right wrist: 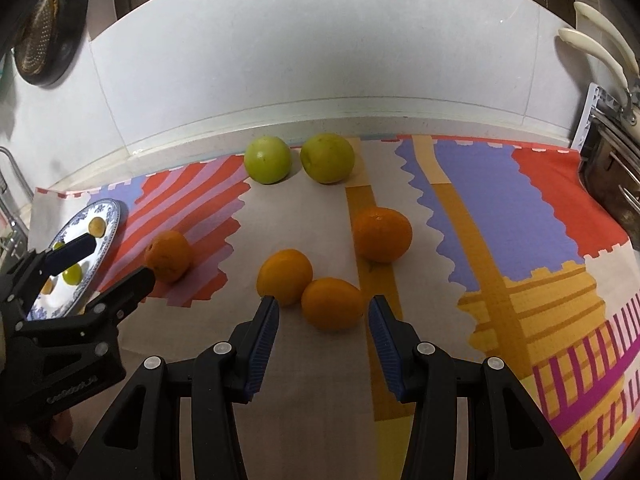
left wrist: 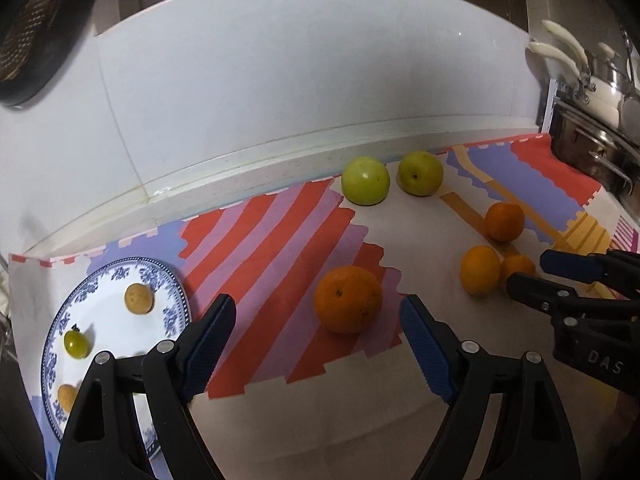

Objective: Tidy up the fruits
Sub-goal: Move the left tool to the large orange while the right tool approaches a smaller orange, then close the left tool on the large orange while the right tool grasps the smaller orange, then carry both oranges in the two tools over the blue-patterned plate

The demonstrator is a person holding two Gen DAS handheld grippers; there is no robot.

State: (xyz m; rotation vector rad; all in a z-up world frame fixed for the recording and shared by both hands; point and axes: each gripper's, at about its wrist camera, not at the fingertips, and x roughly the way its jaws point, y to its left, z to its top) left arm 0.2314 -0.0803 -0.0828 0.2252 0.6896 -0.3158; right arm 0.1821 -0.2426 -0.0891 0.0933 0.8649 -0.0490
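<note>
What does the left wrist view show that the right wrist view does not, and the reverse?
Only the left wrist view shows steel pots stacked at the far right, and it shows the left gripper from behind, open, facing a lone orange.

Only the right wrist view shows the mat's yellow and magenta striped corner, and the right gripper from behind, open around the nearest orange.

Both show the blue-patterned plate with small fruits on it, two green apples by the wall, four oranges, and the patterned mat.
</note>
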